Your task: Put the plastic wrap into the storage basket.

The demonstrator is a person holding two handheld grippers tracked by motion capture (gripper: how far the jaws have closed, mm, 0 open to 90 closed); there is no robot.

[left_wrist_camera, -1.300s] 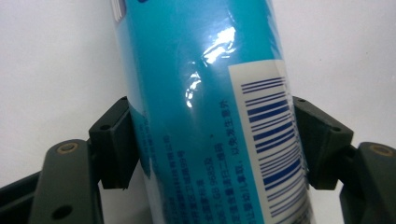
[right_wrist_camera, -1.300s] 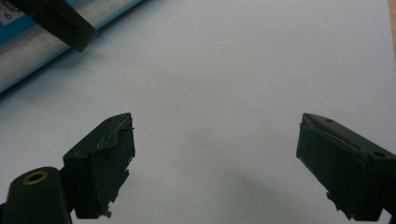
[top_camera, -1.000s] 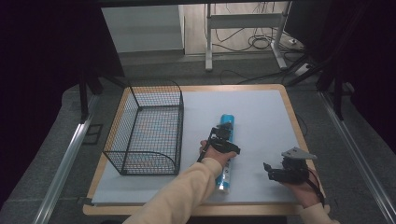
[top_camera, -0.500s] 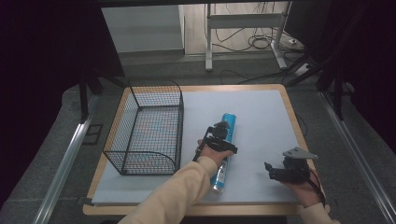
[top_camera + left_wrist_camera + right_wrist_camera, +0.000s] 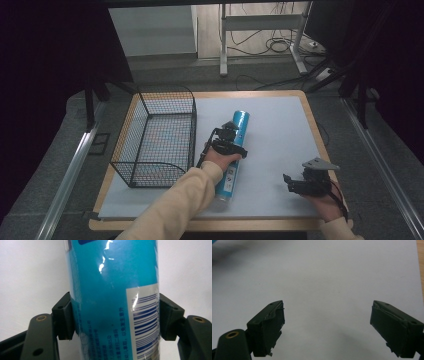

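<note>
Claw pads of your left claw [image 5: 113, 322] have just been closing and now clamp the tall blue shrink-wrapped plastic cylinder [image 5: 112, 290]. Your right claw [image 5: 327, 327] hovers wide open above the white surface [image 5: 332, 277].

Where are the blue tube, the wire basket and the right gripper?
blue tube [image 5: 240, 121]: high view, on its far end.
wire basket [image 5: 192, 131]: high view, on its right wall.
right gripper [image 5: 327, 322]: right gripper view, midway between its open jaws.
</note>
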